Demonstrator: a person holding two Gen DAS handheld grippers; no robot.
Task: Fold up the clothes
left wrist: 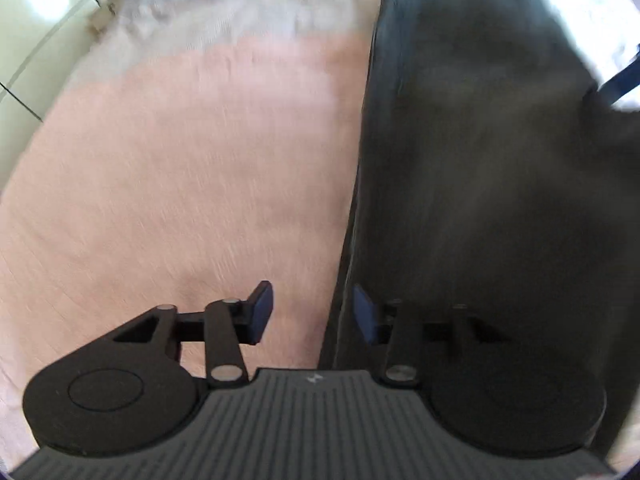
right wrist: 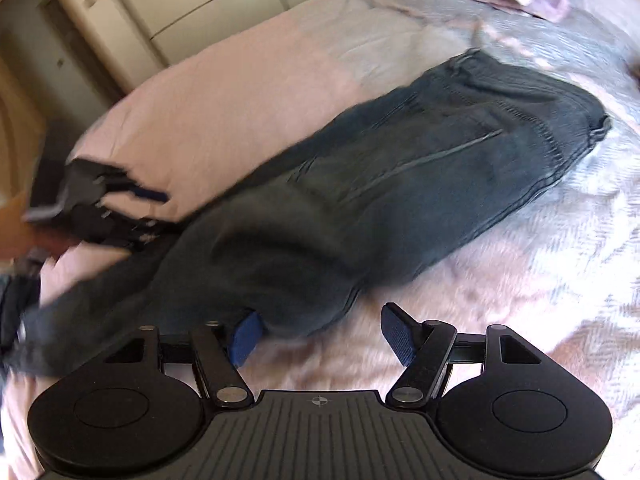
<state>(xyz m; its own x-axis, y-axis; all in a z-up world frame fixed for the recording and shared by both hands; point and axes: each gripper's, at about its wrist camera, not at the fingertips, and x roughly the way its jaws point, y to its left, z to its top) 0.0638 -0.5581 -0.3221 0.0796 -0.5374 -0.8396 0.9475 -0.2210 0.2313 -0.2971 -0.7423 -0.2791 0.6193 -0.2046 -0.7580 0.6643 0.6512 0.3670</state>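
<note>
Spread hand-held gripper [left wrist: 313,312], jeans [left wrist: 480,160] edge, pink bedspread [left wrist: 180,160]

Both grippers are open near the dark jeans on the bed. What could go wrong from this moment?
1. The right gripper is open at the edge of the dark denim jeans; closing here may catch the pink bed cover too.
2. The left gripper straddles the jeans' long edge and may pinch only one layer, so the fold goes uneven.
3. Both views are blurred by motion, so a grasp could miss.
</note>
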